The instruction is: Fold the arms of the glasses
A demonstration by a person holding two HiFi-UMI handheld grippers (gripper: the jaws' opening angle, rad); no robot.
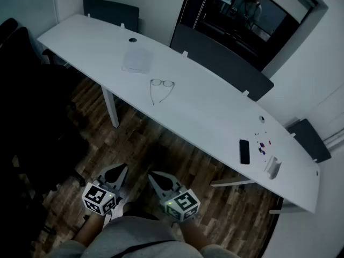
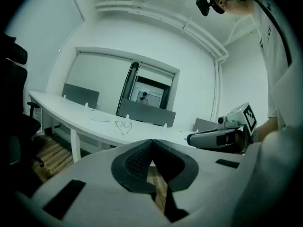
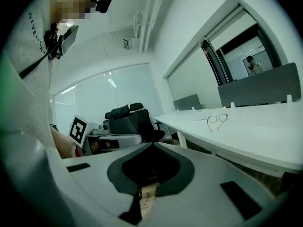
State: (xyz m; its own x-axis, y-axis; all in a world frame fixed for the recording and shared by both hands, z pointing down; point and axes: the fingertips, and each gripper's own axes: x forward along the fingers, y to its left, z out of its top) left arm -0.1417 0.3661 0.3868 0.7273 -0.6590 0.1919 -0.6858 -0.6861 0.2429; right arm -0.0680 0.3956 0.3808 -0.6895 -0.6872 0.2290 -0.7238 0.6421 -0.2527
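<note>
Thin wire-framed glasses (image 1: pixel 160 89) lie on the long white table (image 1: pixel 204 117) with both arms spread open toward the near edge. They show small and far off in the left gripper view (image 2: pixel 123 126) and in the right gripper view (image 3: pixel 217 120). My left gripper (image 1: pixel 118 172) and right gripper (image 1: pixel 159 179) hang low over the wooden floor, close to my body and well short of the table. Both are shut with nothing between the jaws. In their own views the left gripper (image 2: pixel 152 143) and the right gripper (image 3: pixel 152 146) each have tips meeting.
A white flat pad (image 1: pixel 136 60) lies beyond the glasses. A black phone (image 1: pixel 244 151), small coloured bits (image 1: pixel 262 145) and a white holder (image 1: pixel 272 167) sit toward the table's right end. Grey chairs (image 1: pixel 111 9) stand behind the table, a black office chair (image 1: pixel 21 106) at left.
</note>
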